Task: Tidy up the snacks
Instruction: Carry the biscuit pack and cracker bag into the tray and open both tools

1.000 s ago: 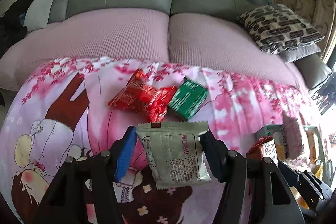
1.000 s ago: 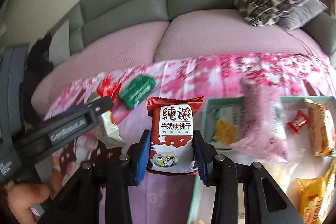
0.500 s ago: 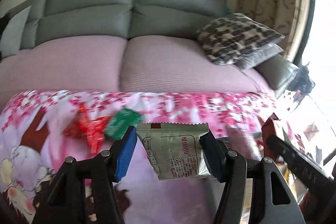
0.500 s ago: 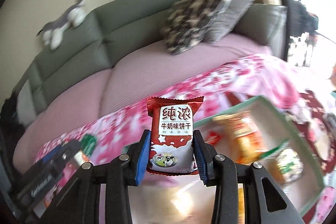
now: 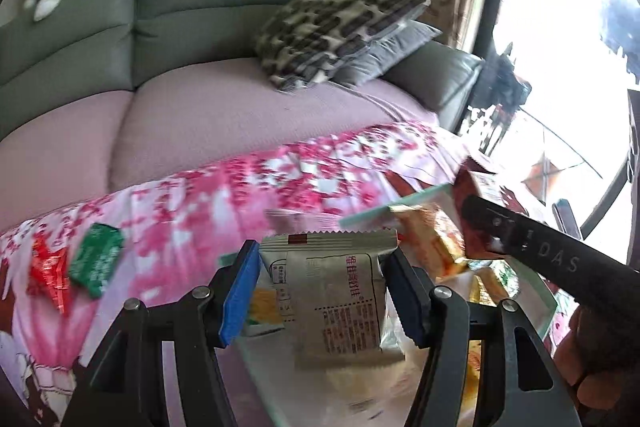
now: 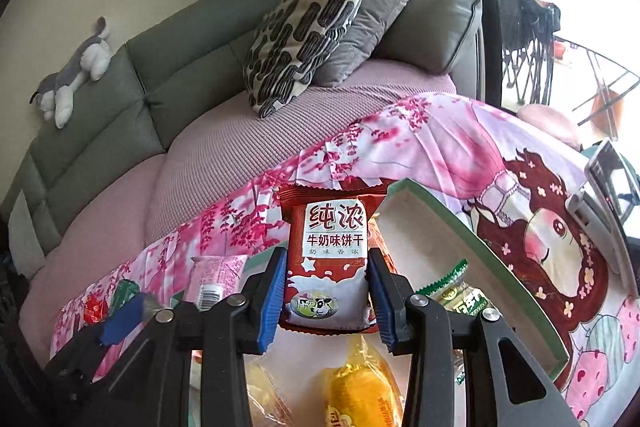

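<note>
**Sofa-side cloth and snack box: two packets in carriage, none yet set down**

Left gripper (image 5: 322,251): jaws part-way closed, both pads pressing the side edges of pale packet (image 5: 340,307). Packet upright, printed back toward the camera, crimped top edge above the fingertips, lower end hanging free between the arms.

Right gripper (image 6: 327,255): jaws narrower, pads clamped on the lower half of red milk-biscuit packet (image 6: 326,227). Packet upright, label facing the camera, top seam well clear of the tips.

Directly beyond and below both pairs of tongs: green-rimmed box (image 6: 460,227), open, resting on pink printed cloth (image 6: 460,147). Already inside: yellow packet (image 6: 360,395) under the right tongs and green-and-white sweet (image 6: 460,291) just beside the right arm. Bare white floor at the far end of the box. Pink packet (image 6: 216,279) near the box's left side; cannot tell whether inside or outside.

Further out on the cloth, well apart from the box: green packet (image 5: 96,259) touching red packets (image 5: 48,275), not yet collected. Grey sofa (image 6: 180,67) behind.

Judged step: carriage of both held packets to the box, both poised over it. Judged progress: part done, several snacks boxed, three or so loose.

Next move calls for lowering each packet onto free floor, clear of the rim and of the other tongs, then opening the jaws. Risk as judged: light packets tipping or landing on the rim.
</note>
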